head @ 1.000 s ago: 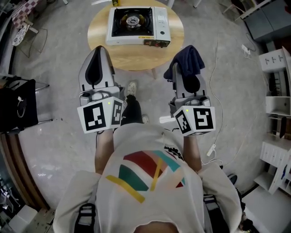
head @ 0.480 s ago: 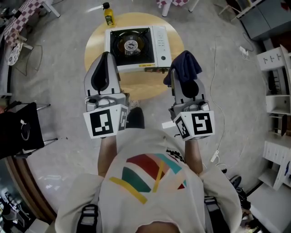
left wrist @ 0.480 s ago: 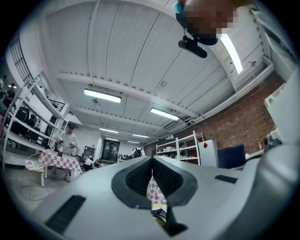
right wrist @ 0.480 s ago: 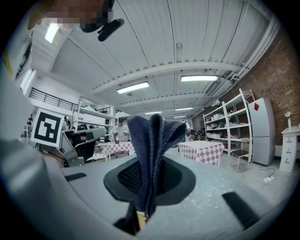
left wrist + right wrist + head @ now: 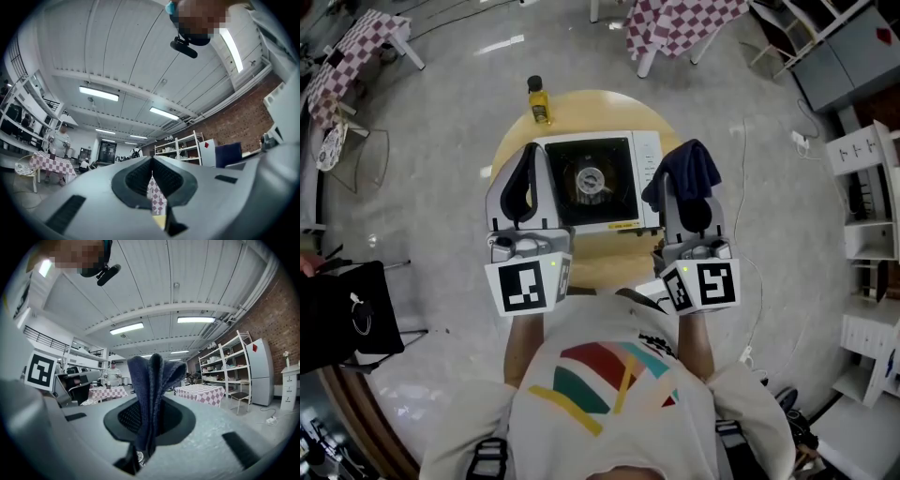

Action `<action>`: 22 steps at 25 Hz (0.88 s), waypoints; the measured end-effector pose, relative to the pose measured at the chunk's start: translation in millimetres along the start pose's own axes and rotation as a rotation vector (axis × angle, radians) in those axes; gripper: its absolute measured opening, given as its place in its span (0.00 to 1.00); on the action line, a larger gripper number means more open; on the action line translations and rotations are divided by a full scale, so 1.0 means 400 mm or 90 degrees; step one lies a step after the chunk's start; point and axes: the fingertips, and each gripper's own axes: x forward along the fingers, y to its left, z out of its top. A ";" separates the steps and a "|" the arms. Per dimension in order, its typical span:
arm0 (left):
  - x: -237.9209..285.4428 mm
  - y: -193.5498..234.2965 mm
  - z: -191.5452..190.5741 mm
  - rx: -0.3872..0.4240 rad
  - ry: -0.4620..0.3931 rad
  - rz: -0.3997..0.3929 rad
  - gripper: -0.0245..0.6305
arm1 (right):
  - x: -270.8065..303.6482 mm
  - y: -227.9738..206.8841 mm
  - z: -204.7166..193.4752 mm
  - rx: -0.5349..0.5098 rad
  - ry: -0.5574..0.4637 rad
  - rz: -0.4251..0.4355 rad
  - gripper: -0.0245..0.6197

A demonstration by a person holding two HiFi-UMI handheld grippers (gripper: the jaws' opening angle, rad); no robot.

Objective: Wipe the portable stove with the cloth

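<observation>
yellow bottle (image 5: 541, 101) on round wooden table (image 5: 609, 255), checkered tablecloths (image 5: 684, 23), white shelves (image 5: 867, 159)

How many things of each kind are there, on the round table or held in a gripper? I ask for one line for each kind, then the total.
portable stove: 1
yellow bottle: 1
dark blue cloth: 1
Total: 3

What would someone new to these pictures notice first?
Probably the dark blue cloth, bunched upright between the right gripper's fingers. Next, the white portable stove on the round wooden table just ahead, with a yellow bottle at the table's far edge.
</observation>
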 end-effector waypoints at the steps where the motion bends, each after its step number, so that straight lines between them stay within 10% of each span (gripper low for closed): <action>1: 0.017 0.009 -0.005 0.002 0.003 -0.003 0.05 | 0.021 0.000 0.002 0.002 0.003 -0.001 0.08; 22: 0.095 0.029 -0.081 0.025 0.042 0.075 0.05 | 0.131 -0.077 -0.062 -0.049 0.054 -0.007 0.08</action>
